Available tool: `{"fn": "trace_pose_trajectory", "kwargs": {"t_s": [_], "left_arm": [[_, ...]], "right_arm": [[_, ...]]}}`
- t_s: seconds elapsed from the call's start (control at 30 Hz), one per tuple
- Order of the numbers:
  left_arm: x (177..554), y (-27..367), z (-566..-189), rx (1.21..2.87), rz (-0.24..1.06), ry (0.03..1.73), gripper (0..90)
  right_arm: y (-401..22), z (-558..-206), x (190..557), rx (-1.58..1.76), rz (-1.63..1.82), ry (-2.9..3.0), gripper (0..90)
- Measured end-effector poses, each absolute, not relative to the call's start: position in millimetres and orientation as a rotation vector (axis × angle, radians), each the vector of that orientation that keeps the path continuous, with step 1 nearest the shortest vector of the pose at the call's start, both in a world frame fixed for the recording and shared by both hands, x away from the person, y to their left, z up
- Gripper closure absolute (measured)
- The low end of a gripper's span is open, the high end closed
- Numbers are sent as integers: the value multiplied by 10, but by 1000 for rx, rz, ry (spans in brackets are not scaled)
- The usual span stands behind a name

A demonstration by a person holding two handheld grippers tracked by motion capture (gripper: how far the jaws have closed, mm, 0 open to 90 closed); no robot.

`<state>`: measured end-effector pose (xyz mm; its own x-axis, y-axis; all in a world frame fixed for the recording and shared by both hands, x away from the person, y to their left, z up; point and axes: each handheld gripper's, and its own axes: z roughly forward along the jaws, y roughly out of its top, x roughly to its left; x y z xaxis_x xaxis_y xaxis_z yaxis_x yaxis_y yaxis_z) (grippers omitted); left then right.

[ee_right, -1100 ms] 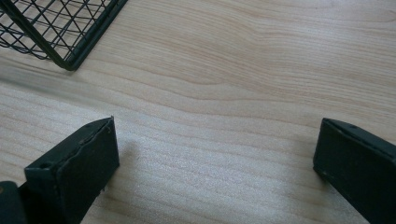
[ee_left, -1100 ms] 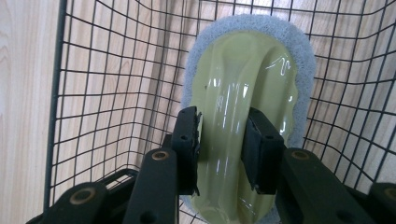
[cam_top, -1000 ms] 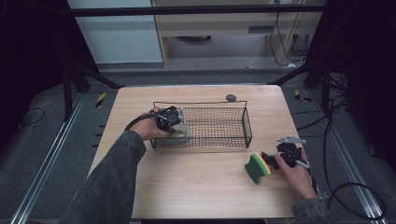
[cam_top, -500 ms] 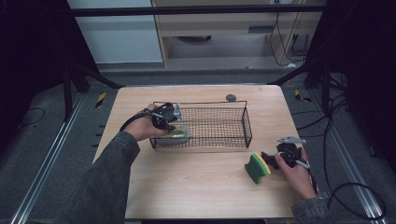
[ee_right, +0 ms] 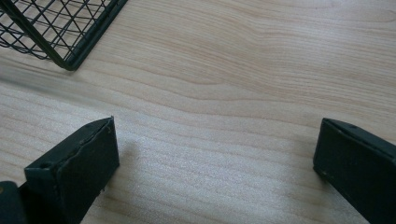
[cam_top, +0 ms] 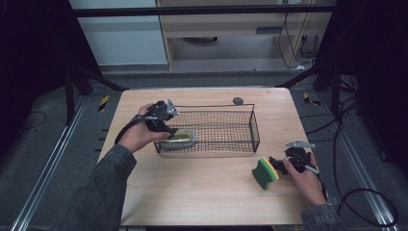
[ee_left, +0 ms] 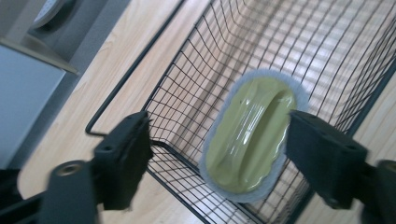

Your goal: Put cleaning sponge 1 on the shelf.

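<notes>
Hovering over the wire basket, left gripper just spread — scrubber released; right gripper seemingly spread beside sponge.

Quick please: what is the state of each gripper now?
Left gripper: open, jaws just opened, over the yellow-green pad lying in the wire basket.
Right gripper: open, holding nothing, beside the sponge.

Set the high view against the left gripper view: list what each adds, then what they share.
High view adds: the person's forearms, the right tool beside a green-and-yellow sponge on the table, and a small dark round thing behind the wire basket. Left gripper view adds: the pad up close, glossy olive with a pale fuzzy rim, and the left tool, whose jaws have just been opening, apart on either side of it. Both: basket, pad lying inside, left tool above.
</notes>
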<state>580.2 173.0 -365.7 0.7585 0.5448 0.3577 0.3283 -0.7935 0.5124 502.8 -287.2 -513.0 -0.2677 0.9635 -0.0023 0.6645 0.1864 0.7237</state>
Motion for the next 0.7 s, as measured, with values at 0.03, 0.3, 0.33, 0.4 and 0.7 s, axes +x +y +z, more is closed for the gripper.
{"fn": "trace_pose_trajectory", "kwargs": {"t_s": [0.03, 0.3, 0.33, 0.4, 0.7], "left_arm": [[5771, 1773, -3641, 2495, 699, 698, 168], [5515, 2073, -3585, 2310, 698, 814, 79], [5471, 2108, -3591, 2295, 699, 814, 74], [5381, 2163, -3622, 2282, 689, 804, 72], [5037, 2396, -3931, 2186, 678, 836, 34]], "right_arm": [[-2872, -5130, 5028, 1522, 857, 2005, 5], [-2873, -5130, 5028, 1521, 856, 2005, 5], [-2872, -5130, 5027, 1523, 857, 2004, 5], [-2871, -5130, 5026, 1525, 856, 2002, 5], [-2886, -5076, 5034, 1547, 815, 2041, 47]]}}
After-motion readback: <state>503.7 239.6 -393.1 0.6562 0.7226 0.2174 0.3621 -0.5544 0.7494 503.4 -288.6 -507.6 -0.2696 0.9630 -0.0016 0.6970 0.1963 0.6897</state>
